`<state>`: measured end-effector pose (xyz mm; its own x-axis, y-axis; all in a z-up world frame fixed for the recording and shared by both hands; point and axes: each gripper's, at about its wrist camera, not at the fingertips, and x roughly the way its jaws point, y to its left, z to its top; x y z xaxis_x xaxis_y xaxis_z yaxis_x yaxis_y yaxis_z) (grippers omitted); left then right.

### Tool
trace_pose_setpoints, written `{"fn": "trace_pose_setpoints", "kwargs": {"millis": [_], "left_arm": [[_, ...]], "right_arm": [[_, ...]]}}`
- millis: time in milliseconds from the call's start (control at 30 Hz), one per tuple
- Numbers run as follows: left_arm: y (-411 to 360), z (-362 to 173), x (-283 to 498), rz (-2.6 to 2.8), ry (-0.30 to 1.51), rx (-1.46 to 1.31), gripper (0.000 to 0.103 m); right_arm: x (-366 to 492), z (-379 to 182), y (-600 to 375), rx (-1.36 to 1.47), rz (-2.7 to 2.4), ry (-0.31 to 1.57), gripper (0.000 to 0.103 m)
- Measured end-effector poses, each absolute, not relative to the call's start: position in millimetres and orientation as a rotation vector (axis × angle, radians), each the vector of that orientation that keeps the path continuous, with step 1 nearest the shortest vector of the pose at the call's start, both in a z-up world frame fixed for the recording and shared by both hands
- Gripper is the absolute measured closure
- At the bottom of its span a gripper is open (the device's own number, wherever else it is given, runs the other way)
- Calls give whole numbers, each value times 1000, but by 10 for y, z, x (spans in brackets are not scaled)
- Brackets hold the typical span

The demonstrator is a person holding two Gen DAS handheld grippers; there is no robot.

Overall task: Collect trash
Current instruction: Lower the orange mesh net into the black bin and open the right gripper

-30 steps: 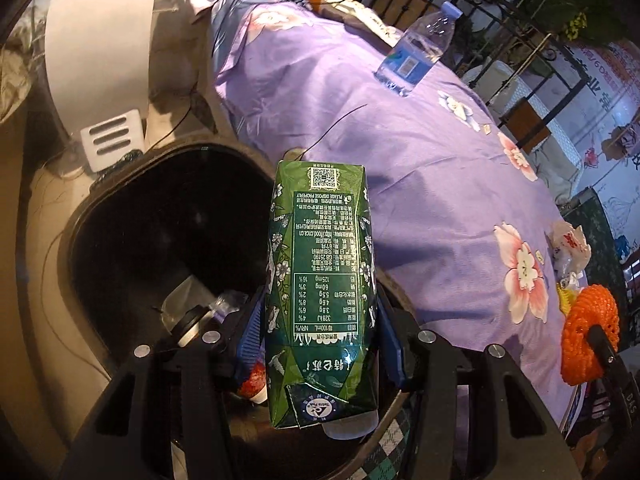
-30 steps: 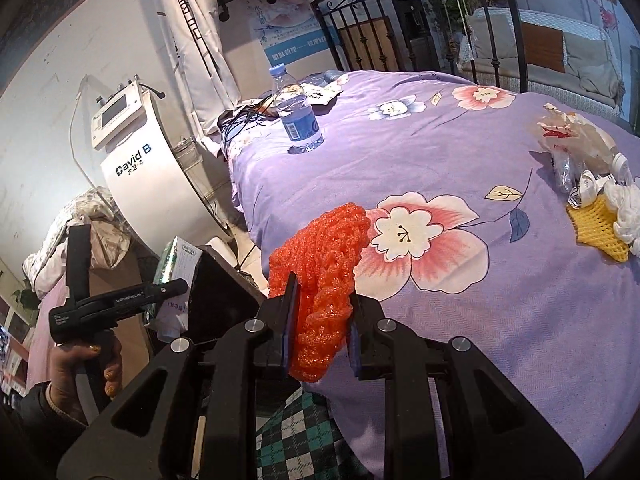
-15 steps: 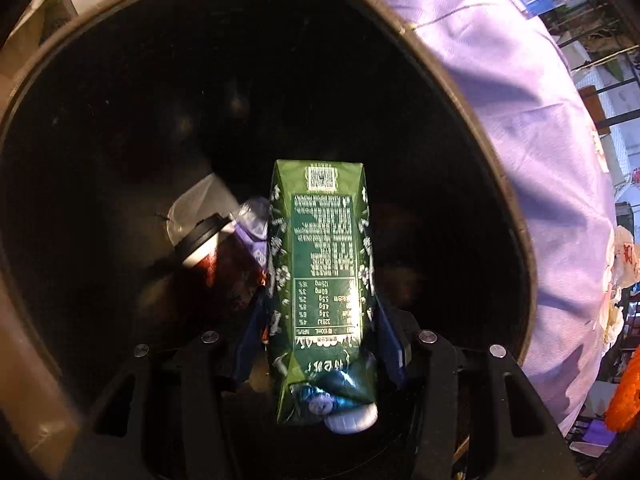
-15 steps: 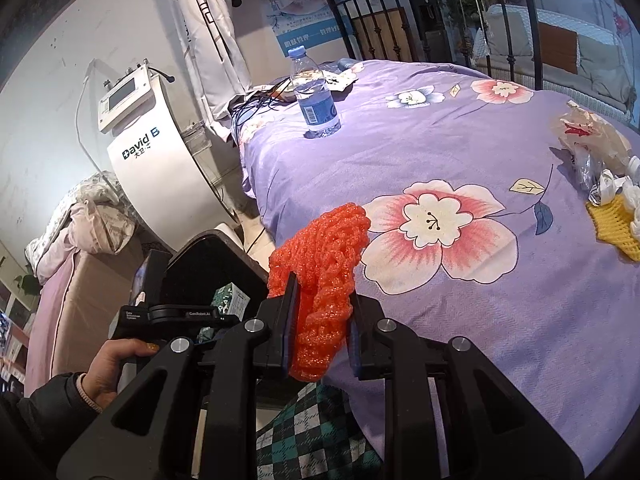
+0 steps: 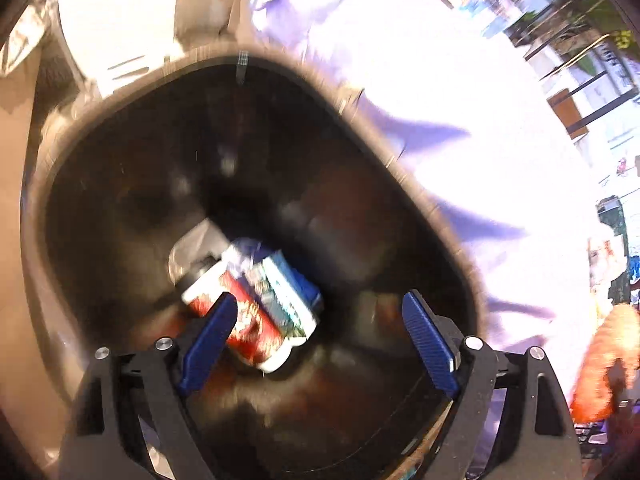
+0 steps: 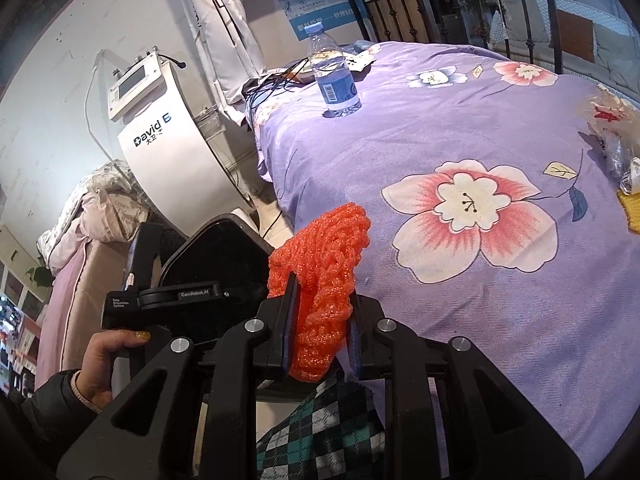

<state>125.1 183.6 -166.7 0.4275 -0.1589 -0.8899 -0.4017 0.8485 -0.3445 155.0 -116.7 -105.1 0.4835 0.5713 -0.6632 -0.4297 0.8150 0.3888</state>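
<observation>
Bed with purple floral cover fills most of my right view; black trash bin stands just beside its edge, next to the white machine.

My left tool hangs over the bin mouth, jaws spread wide, nothing between them. Inside the bin, at the bottom: a carton lying on its side, blurred, touching a red-and-white can or cup. I cannot tell exactly what the red item is.

My right tool is clenched on the orange foam net, held above the bed edge, near the bin but not over it.

Risks, my guess:
- The net is soft and springy, pinched only at its lower part; most of it sticks up free, so it could catch on the bin rim or on my left tool if both crowd the opening.
- If I let go before I'm fully over the mouth, it lands on the floor or the bed edge.
- The left view is motion-blurred and overexposed, so clearance is hard to judge.

Left on the bed: upright water bottle well away at the far end, crumpled wrappers and a yellow net at the right edge.
</observation>
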Motion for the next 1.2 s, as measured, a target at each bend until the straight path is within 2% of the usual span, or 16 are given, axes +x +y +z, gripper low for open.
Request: {"fn": "trace_pose_setpoints", "kwargs": {"millis": [233, 600, 1200], "left_arm": [[1882, -1143, 1196, 150, 958, -518, 16], [2079, -742, 1110, 272, 756, -432, 14], [2533, -667, 875, 363, 691, -517, 14]], "right_arm": [[1589, -1183, -849, 171, 698, 934, 81], [1644, -1456, -134, 155, 894, 1064, 81], [1756, -1984, 827, -25, 922, 1224, 81]]}}
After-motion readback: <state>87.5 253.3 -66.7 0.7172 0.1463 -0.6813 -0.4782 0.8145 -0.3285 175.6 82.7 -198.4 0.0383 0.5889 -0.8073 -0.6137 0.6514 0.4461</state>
